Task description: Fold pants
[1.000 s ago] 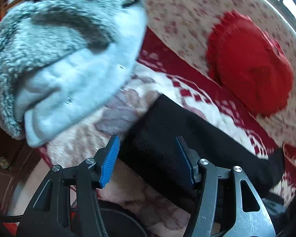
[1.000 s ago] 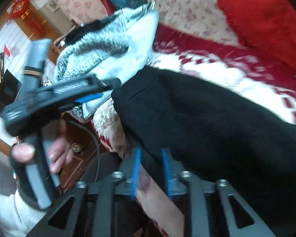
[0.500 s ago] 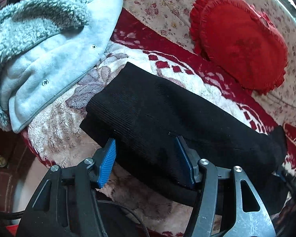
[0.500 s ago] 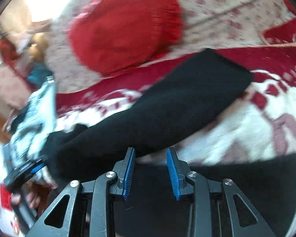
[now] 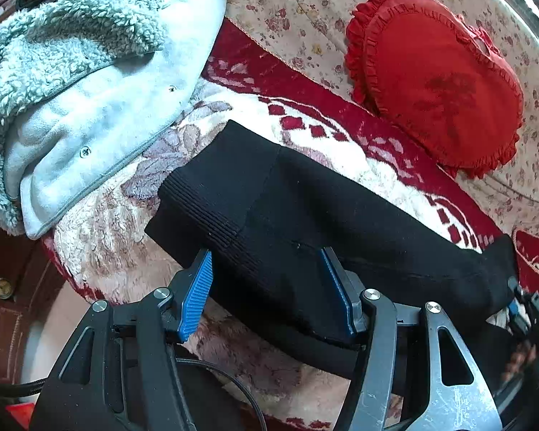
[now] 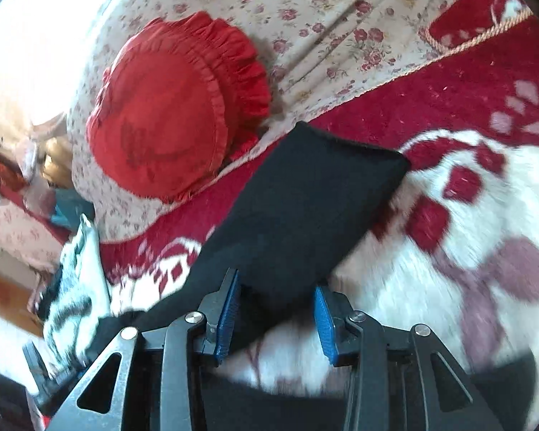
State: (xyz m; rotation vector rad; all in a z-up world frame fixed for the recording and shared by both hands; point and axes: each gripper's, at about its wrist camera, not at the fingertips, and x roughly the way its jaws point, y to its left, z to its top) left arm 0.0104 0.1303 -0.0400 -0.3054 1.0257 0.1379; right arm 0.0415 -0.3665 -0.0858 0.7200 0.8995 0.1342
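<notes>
- The black pants (image 5: pixel 305 222) lie folded long on a red and white blanket (image 5: pixel 100 237).
- The left hand-held gripper (image 5: pixel 265 298) is wide open over the waistband end, holding nothing.
- The right hand-held gripper (image 6: pixel 274 314) has just been opening; the leg end lies loose between its blue pads.
- A red pillow (image 6: pixel 172 107) sits past the pants.

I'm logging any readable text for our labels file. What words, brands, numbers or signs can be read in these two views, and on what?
None can be read.
red heart cushion: a dark mark at its middle, too faint to tell as text.
black pants: no label shows.
pale fleece jacket: only plain snaps, no lettering.
</notes>
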